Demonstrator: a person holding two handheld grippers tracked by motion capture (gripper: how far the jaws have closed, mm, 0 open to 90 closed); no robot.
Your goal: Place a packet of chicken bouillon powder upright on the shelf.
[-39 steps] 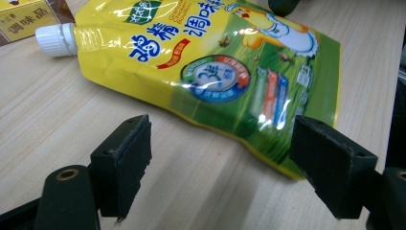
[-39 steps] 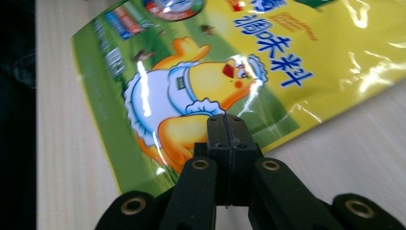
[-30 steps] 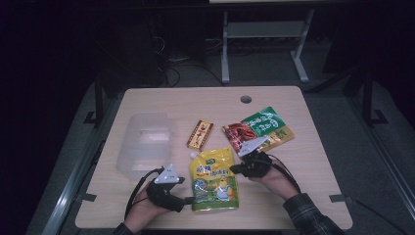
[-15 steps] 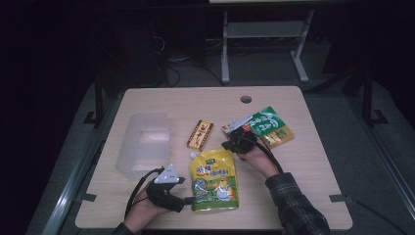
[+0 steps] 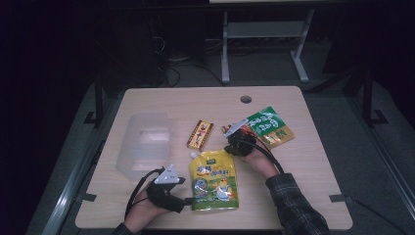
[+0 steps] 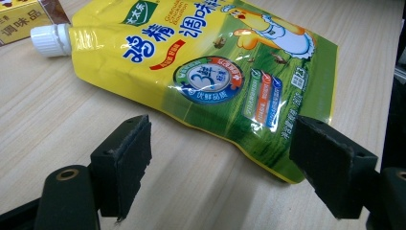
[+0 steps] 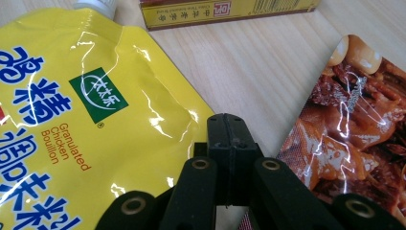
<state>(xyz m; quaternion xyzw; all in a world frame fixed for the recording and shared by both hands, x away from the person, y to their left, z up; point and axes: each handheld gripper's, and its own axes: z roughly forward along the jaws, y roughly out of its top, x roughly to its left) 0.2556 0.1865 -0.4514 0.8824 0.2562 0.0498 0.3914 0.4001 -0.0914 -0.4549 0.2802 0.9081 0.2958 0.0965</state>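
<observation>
In the high view, the yellow pouch [image 5: 214,180] lies flat on the tabletop [image 5: 303,161], low in the centre of the frame. The left hand-held gripper [image 5: 188,200] sits at its lower left edge; the right hand-held gripper [image 5: 234,145] is just above its upper right corner, beside a red-brown packet [image 5: 244,131].

In the left gripper view, the jaws stand wide apart, with the pouch across the upper frame.

In the right gripper view, the jaws are pressed together on nothing, between pouch and packet.

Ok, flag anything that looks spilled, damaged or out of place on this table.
Nothing stands out. The yellow bouillon pouch lies flat with its cap on, and the small box and two other packets look intact on the table. Nothing is spilled.
</observation>
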